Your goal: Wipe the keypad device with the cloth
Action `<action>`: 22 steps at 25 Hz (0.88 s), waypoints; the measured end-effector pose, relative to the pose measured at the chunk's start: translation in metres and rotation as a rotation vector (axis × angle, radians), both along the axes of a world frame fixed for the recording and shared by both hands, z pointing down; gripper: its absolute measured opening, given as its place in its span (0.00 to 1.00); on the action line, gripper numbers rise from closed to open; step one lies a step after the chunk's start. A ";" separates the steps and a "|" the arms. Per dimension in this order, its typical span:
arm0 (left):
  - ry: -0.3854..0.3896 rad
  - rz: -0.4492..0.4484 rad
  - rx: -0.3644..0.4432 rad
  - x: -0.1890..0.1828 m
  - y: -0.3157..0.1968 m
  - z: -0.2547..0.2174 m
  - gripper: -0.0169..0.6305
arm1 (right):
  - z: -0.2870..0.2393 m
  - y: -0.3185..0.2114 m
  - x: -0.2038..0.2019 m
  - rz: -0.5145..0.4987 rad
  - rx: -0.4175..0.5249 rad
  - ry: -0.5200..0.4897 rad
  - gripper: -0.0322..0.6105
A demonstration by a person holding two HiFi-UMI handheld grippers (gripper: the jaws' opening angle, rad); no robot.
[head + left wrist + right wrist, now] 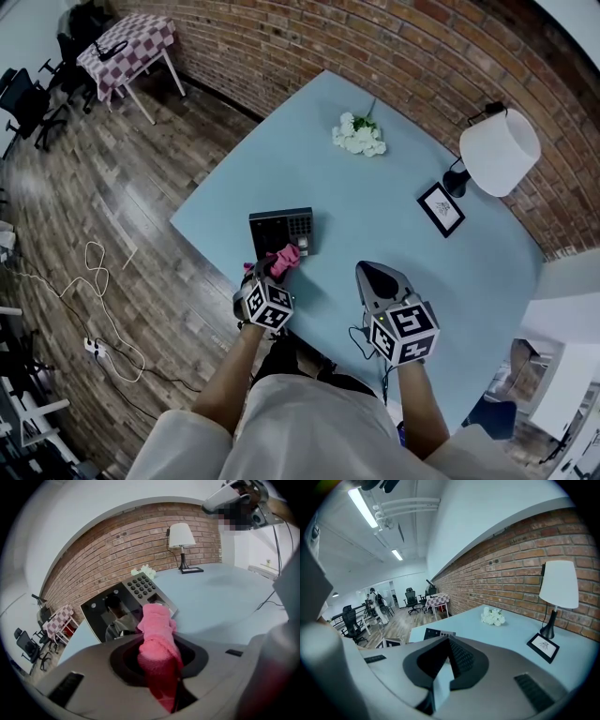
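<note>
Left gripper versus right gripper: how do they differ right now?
The left gripper is clamped on the pink cloth; the right gripper has its jaws together on nothing. The left gripper is at the near edge of the keypad device, with the cloth on it; the right gripper is off to the side over the bare table. Both point away from the person.

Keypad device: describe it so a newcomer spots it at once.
On the light-blue table by the brick wall, look at the near-left edge. The keypad device lies there, beside the pink cloth: the only dark slab, glossy screen plus button grid.
</note>
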State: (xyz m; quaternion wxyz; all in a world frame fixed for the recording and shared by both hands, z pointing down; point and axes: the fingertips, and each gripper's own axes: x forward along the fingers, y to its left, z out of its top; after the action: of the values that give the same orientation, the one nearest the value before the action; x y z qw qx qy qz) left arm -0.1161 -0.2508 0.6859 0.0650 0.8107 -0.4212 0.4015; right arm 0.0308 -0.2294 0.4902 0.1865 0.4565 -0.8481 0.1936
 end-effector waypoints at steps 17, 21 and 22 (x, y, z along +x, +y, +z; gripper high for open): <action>-0.013 0.021 0.263 0.015 -0.093 -0.108 0.25 | -0.008 0.008 0.017 0.040 0.013 -0.007 0.07; -0.040 0.079 0.253 0.032 -0.106 -0.109 0.25 | -0.007 0.010 0.026 0.064 0.003 -0.006 0.08; -0.045 0.094 0.243 0.036 -0.106 -0.106 0.25 | -0.006 0.011 0.028 0.070 0.002 -0.006 0.07</action>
State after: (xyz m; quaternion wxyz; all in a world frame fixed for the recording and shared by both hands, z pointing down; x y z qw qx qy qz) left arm -0.0800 -0.3566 0.5797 -0.0621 0.8223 -0.4295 0.3681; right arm 0.0589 -0.2188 0.4841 0.1767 0.4856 -0.8323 0.2007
